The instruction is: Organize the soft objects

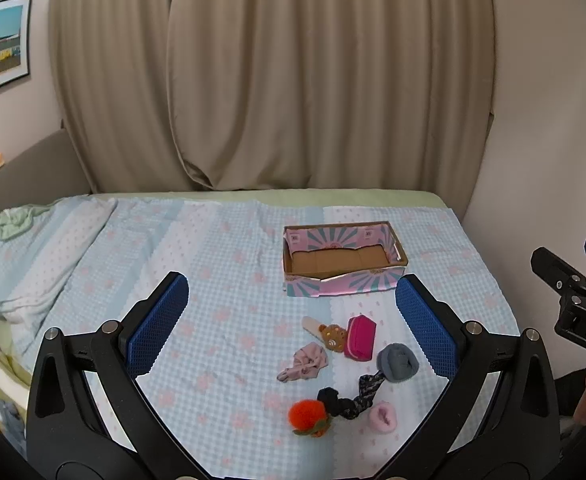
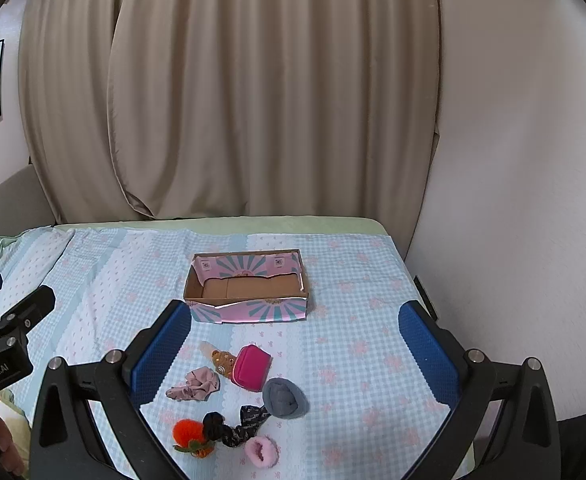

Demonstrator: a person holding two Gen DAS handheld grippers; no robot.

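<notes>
Above the bed (image 1: 221, 248), left claw (image 1: 293, 320) and right claw (image 2: 293, 344) hover, both spread wide.

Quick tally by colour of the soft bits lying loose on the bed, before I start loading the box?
Pink: 3 (magenta pouch, fluffy scrunchie, pale scrunchie)
Grey: 1 (bundle)
Orange: 1 (plush fruit)
Black: 1 (patterned scrunchie)
Brown: 1 (bear clip)
Total: 7

A bed (image 1: 213, 248) under a checked blue cover carries an open cardboard box (image 1: 343, 258) and scattered soft items (image 1: 349, 372).

Both hand-held grippers (image 1: 293, 320) (image 2: 295, 344) gape empty
</notes>
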